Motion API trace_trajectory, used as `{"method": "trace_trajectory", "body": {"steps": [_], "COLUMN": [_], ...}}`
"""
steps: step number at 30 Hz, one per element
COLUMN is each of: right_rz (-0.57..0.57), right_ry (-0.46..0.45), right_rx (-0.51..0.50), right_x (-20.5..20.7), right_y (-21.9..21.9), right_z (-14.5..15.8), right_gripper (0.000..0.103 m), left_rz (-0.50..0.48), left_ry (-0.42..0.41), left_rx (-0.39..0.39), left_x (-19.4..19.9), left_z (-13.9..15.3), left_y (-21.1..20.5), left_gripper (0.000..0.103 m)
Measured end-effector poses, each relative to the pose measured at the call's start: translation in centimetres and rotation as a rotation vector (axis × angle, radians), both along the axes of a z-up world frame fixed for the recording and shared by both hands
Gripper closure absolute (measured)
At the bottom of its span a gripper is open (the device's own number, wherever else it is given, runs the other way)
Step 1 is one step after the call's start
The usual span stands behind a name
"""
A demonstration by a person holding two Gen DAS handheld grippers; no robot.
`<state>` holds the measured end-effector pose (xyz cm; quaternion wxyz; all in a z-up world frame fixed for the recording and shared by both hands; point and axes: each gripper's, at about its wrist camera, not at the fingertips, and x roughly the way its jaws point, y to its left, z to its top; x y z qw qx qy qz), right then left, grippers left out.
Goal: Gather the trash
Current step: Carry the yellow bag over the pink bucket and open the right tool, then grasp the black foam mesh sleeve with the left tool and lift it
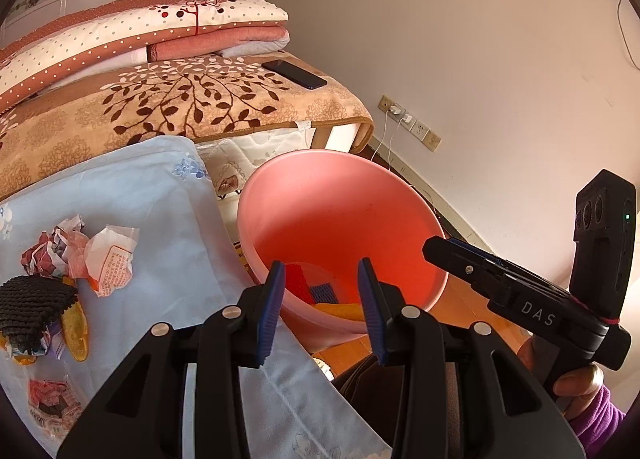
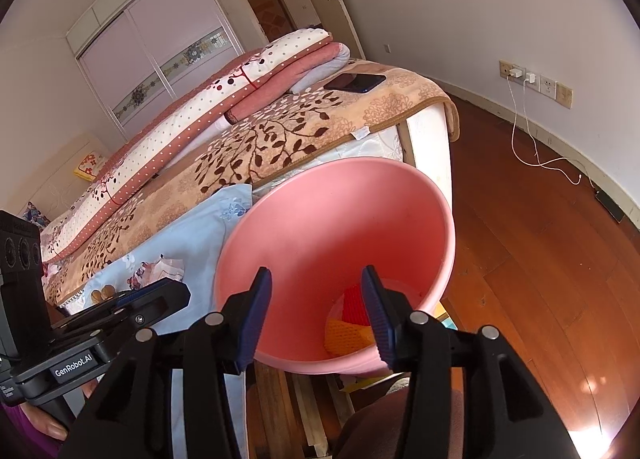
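Pink bin (image 2: 360,211) rim beside bed edge (image 2: 424,111), wood floor (image 2: 540,259) rightward

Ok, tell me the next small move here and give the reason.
Probably swing the left gripper left toward the crumpled wrappers on the light blue sheet. Both grippers hold nothing, jaws open over the pink bin, which already has scraps at its bottom, while trash remains on the sheet.

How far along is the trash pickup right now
Partly done. The round pink plastic bin already holds red and orange pieces at its bottom. Nothing is in hand: the left hand-held gripper and right hand-held gripper are both open over the bin. Left to collect: the crumpled paper wrappers and other scraps on the light blue cloth.
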<state>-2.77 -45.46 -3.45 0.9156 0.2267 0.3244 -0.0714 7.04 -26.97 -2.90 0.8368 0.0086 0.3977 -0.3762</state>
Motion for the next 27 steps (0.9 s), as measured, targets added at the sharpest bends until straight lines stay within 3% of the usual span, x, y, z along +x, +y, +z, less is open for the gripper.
{"method": "trace_trajectory", "body": {"steps": [13,27], "right_rz": [0.105,0.252], "right_ry": [-0.031,-0.017], "right_rx": [-0.008,-0.006], "right_x": [0.4,1.9], "right_y": [4.7,10.5], "right_z": [1.3,0.9], "right_gripper": [0.057,0.057], "left_rz": [0.041,0.26], "left_ry": [-0.041,-0.036], "left_rx": [0.005,0.011], "left_x": [-1.4,-1.5], "left_z": [1.2,1.8], "left_y": [3.8,14.4], "left_gripper": [0.065,0.065]}}
